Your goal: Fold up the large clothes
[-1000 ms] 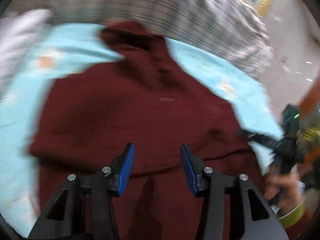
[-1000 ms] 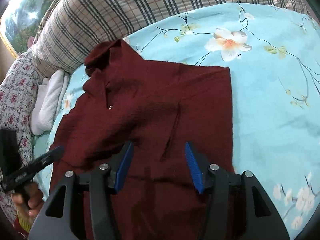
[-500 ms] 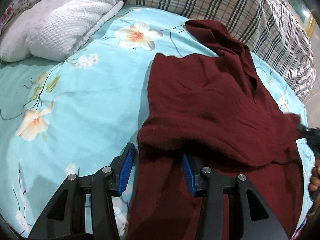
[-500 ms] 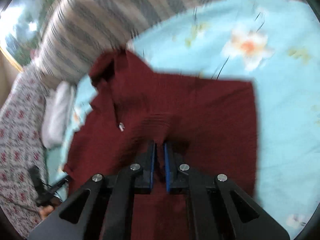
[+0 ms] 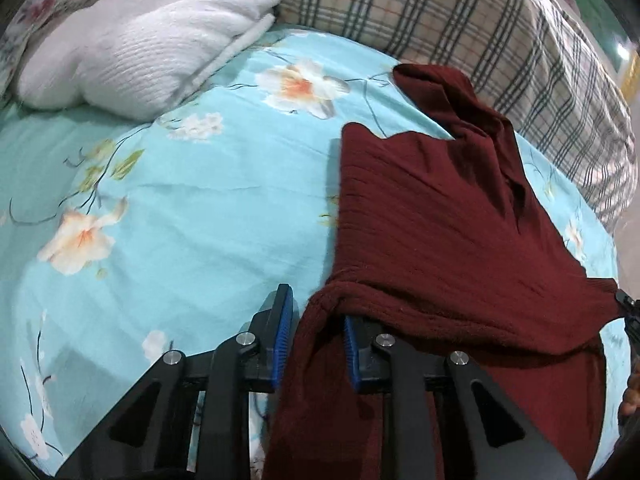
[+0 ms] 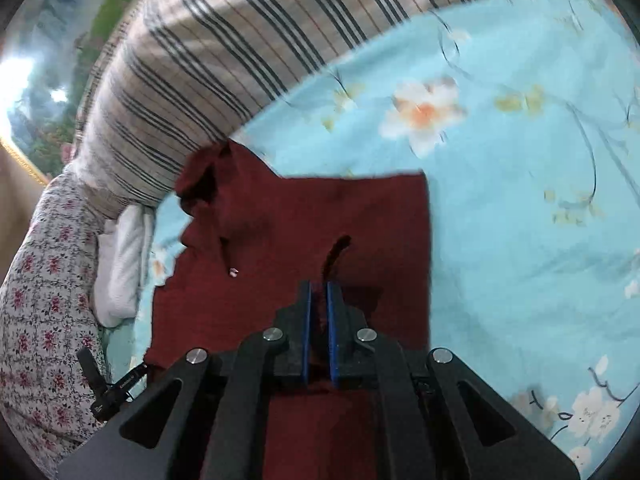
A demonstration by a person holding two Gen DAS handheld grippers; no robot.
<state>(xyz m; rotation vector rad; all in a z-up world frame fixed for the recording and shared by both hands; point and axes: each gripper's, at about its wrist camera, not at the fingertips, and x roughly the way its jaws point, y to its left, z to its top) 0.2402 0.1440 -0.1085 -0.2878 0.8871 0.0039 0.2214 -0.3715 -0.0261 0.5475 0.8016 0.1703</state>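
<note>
**Counting the things on the bed**

There is one dark red sweater point(image 5: 440, 220) on one blue flowered bed sheet point(image 5: 180, 208). One folded white blanket point(image 5: 148, 60) sits far off on the left. One big checked pillow point(image 5: 460, 28) lies along the far side. One pillow with small red flowers point(image 6: 44, 280) is there too. There are two grippers, and each has two blue fingers point(image 5: 282, 332).

Home bedroom, floral blue bedsheet point(image 5: 208, 216), plaid pillow point(image 5: 460, 28) (long, bolster-like), folded white blanket point(image 5: 144, 60)
</note>
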